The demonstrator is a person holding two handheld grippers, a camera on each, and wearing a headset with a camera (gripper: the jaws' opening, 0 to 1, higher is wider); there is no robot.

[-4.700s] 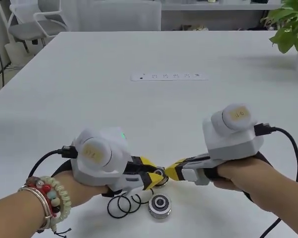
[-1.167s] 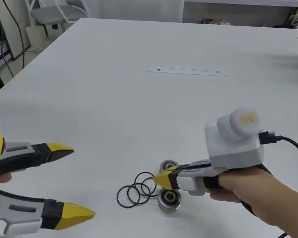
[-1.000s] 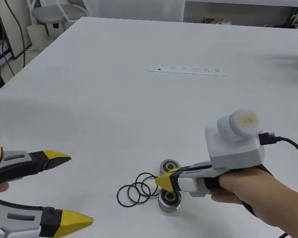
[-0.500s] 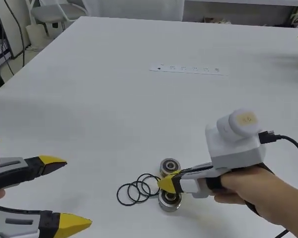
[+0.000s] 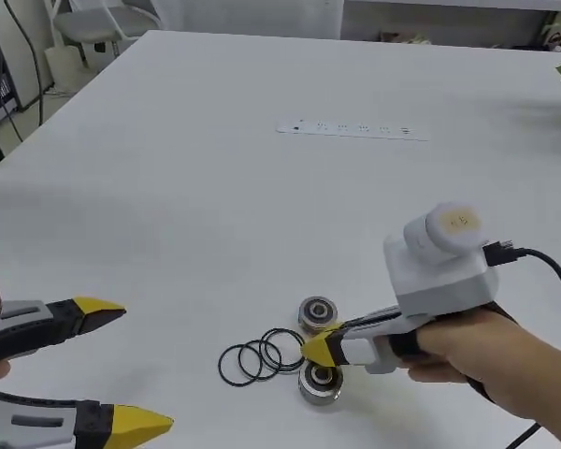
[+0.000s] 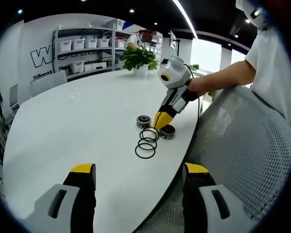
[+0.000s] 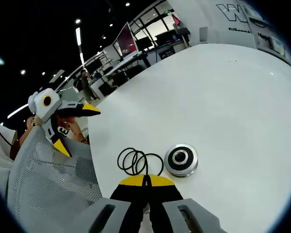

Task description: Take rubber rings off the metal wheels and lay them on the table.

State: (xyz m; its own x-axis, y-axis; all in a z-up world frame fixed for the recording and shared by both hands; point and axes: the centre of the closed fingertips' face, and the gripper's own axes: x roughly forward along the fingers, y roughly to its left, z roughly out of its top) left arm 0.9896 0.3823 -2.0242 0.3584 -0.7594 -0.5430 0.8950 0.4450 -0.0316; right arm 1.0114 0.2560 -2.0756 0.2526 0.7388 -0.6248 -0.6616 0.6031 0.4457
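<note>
By the table's [image 5: 215, 187] near edge, the right gripper [image 5: 309, 348], jaws closed together, points between two metal wheels [image 5: 316, 312], just beside the loose rubber rings [image 5: 257, 357]. The left gripper [image 5: 142, 367] gapes wide, well apart.

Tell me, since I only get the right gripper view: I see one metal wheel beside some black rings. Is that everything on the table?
Observer: No. The head view shows a second metal wheel right by the tips of the right tongs, on the person's side of the first wheel.
Operator: Anything farther out?
Observer: A white power strip lies flat on the table, well beyond the rings.
Operator: And at the far end?
Observer: The left gripper view shows a leafy potted plant standing there.
</note>
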